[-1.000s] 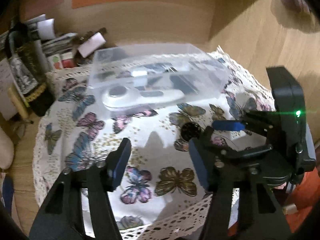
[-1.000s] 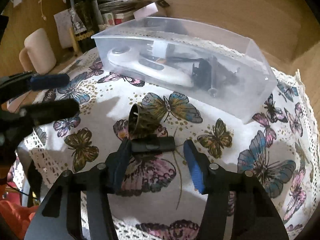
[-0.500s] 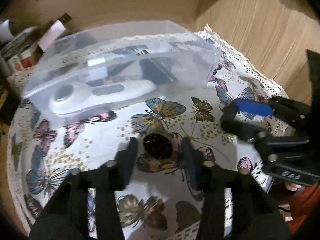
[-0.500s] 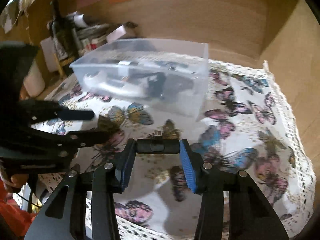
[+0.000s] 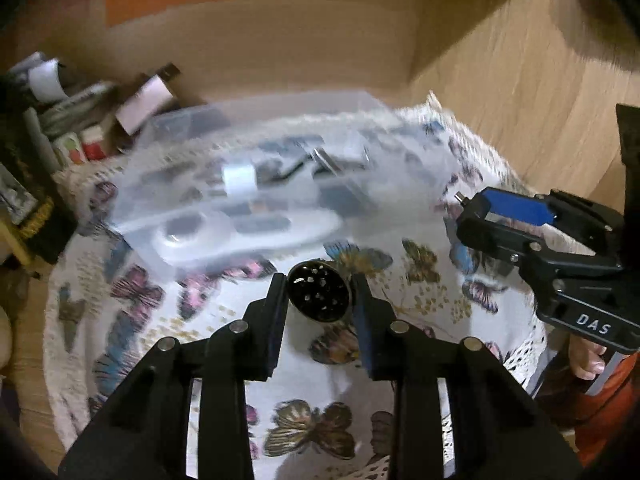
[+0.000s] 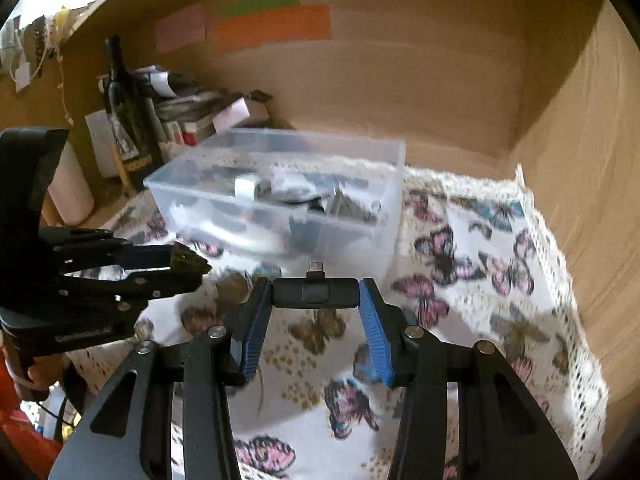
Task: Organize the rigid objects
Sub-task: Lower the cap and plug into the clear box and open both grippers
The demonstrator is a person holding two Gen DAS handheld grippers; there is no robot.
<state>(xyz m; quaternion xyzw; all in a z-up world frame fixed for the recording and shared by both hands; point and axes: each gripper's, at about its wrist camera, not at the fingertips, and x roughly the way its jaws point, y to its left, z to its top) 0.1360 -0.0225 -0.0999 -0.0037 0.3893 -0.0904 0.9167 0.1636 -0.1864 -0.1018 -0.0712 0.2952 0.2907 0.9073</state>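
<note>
My left gripper [image 5: 320,286] is shut on a small dark round cap with holes [image 5: 319,298] and holds it above the butterfly cloth [image 5: 224,320]. My right gripper [image 6: 315,294] is shut on a small black adapter with a plug on top [image 6: 314,293], lifted above the cloth [image 6: 460,320]. A clear plastic box [image 6: 280,188] stands behind, holding a white oval device and several dark items; it also shows blurred in the left wrist view [image 5: 256,184]. The right gripper [image 5: 500,216] appears at the right of the left wrist view; the left gripper with the cap [image 6: 188,262] at the left of the right wrist view.
A dark bottle [image 6: 124,120], boxes and papers [image 6: 192,116] crowd the back left corner. A white cylinder [image 6: 72,188] stands left of the box. Wooden walls [image 6: 580,160] close the back and right. The cloth's lace edge [image 6: 560,280] runs along the right.
My left gripper has closed on the round cap and lifted it. My right gripper has risen with the adapter, away from the cloth.
</note>
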